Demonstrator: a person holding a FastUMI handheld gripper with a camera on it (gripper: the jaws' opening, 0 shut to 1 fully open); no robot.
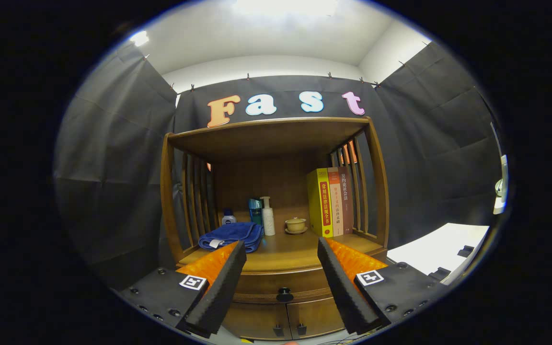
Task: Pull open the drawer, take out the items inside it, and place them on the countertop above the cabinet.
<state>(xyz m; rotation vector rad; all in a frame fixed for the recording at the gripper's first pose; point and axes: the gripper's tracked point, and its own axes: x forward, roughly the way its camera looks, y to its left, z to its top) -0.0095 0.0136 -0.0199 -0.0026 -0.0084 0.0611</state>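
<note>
A wooden cabinet stands ahead with a closed drawer (pixel 283 285) under its countertop (pixel 281 256). The drawer's dark round knob (pixel 284 293) sits between and below my fingertips, some way beyond them. My gripper (pixel 281 245) is open, its two fingers spread wide with nothing between them, pointing at the front edge of the countertop. The drawer's contents are hidden.
On the countertop lie a folded blue towel (pixel 232 235), a small bottle (pixel 228 218), a teal box (pixel 255 211), a white pump bottle (pixel 268 217), a lidded cup on a saucer (pixel 295 225) and upright books (pixel 329 201). Two small doors (pixel 285 321) sit below the drawer. A white table (pixel 441 254) stands to the right.
</note>
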